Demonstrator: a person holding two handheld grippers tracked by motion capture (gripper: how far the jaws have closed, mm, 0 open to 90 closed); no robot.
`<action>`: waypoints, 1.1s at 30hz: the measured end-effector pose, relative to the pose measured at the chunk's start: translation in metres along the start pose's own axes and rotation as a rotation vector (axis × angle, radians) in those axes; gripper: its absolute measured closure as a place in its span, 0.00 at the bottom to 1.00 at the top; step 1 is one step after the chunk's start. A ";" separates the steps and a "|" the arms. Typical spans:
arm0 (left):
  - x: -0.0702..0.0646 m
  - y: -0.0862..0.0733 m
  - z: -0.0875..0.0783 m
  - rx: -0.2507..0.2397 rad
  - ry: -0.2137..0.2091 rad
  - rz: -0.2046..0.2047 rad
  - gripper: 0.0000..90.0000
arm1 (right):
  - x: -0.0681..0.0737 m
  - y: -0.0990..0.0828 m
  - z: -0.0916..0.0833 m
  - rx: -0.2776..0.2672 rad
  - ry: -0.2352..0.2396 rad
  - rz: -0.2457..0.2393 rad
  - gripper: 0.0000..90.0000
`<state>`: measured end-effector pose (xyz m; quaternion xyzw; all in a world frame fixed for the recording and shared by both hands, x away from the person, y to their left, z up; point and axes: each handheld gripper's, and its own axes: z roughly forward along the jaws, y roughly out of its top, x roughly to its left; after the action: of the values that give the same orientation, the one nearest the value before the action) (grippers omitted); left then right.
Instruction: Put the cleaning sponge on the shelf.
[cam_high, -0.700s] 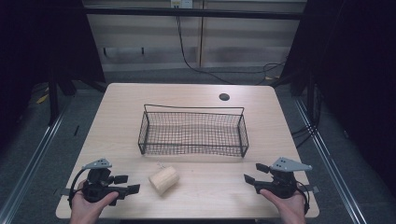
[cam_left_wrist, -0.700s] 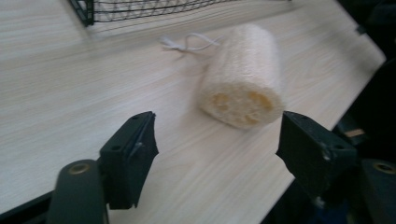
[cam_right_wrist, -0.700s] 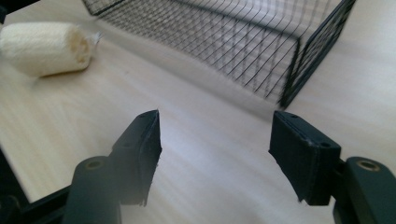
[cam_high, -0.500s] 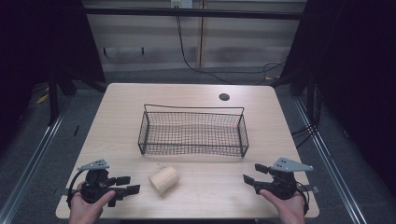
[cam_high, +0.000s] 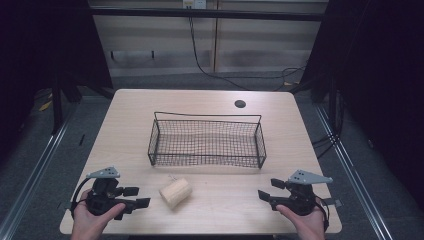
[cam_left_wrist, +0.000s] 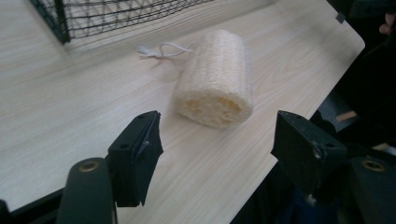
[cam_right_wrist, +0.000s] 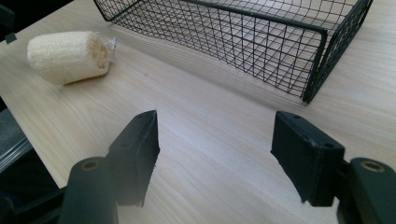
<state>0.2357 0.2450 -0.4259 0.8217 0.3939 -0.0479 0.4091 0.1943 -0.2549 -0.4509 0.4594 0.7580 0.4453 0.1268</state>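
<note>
Both empty, the left gripper and right gripper stand spread, clear of the loofah.

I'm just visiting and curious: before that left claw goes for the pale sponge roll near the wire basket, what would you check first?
1. Left gripper jaws apart, nothing between them: ok.
2. Loofah roll straight ahead of those jaws, not yet touched: ok.
3. Roll's white string lies loose on the table, away from the jaws: ok.
4. Wire basket stands upright beyond the roll, with nothing seen inside: ok.
5. Right gripper sits off to the far side, jaws open and holding nothing: ok.
6. Whether the roll is soft enough to squash in the grip: cannot tell.
</note>
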 end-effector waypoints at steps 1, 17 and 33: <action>-0.002 0.002 0.001 0.017 -0.014 0.011 0.36 | 0.000 0.000 0.000 0.002 -0.007 0.001 0.33; -0.028 0.034 0.021 0.122 -0.026 0.090 0.37 | -0.002 -0.001 0.004 0.022 0.002 0.010 0.31; -0.033 0.075 0.032 0.237 0.060 0.111 0.33 | -0.001 -0.001 0.006 0.034 0.013 0.011 0.29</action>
<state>0.2720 0.1755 -0.3865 0.8858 0.3516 -0.0471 0.2991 0.1979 -0.2529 -0.4549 0.4628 0.7638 0.4360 0.1114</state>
